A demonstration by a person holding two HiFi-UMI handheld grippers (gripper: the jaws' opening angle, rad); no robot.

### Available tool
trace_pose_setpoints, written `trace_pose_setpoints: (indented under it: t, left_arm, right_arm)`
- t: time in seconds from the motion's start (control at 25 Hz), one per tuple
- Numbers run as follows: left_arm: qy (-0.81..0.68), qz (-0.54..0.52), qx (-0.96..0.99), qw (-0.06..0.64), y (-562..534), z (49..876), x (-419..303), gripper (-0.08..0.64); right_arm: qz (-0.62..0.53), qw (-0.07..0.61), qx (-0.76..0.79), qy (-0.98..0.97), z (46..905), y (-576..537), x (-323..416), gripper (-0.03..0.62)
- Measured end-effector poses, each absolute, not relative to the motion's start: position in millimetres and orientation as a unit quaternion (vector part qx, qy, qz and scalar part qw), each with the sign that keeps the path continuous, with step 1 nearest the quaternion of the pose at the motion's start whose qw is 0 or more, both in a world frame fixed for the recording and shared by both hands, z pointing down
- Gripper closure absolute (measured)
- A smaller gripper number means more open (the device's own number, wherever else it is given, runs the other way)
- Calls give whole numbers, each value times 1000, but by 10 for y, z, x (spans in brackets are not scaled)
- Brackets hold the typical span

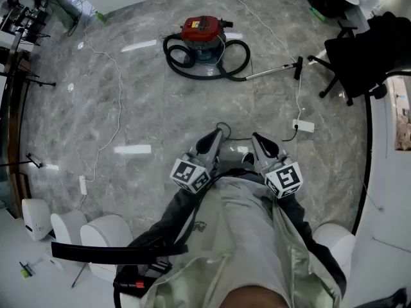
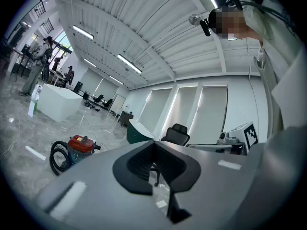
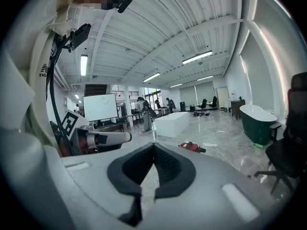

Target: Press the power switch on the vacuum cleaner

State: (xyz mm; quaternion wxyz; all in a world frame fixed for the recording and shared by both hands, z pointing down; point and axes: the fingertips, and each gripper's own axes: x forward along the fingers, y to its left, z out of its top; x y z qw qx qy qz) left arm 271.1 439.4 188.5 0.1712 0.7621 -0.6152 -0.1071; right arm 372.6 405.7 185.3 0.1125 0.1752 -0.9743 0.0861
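In the head view, the vacuum cleaner [image 1: 202, 36] stands far away on the marble floor [image 1: 160, 108], with open floor between it and the left gripper [image 1: 214, 137] and the right gripper [image 1: 259, 140], which are near the person's body. In the left gripper view, the jaws are together with nothing between them, and the vacuum cleaner is at the far left. In the right gripper view, the jaws also meet empty, and the vacuum cleaner is small and far ahead.

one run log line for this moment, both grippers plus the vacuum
stage: before approach | vacuum cleaner: on floor ahead, untouched | left gripper: shut, empty | right gripper: shut, empty | contact: none
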Motion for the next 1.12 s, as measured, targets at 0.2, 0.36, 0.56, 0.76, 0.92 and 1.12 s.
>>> trace_pose_setpoints:
  t: [0.2,0.36,0.56,0.76,0.92,1.12]
  left_arm:
    - [-614,-107,762,175,4421,1880,2707,557]
    - [-610,-105,766,176,4423,1896,2706,557]
    - [-610,-109,764,179,4415,1903,2663,557]
    - [-613,-110,760,183,4464,1919,2571,557]
    - [-621,-113,754,180,4523,1919,2398,557]
    - [-631,-112,747,179,4607,1926,2193,557]
  right_arm:
    - [89,116,178,-973,1844,4081,3727,592]
    - [91,117,180,-972,1853,4100,3719,592]
    - [98,116,194,-969,1858,4050,3717,592]
    - [105,115,201,-967,1866,4061,3676,592]
    - [107,116,200,-967,1877,4078,3531,592]
    - [117,116,202,-965,1916,4091,3368,592]
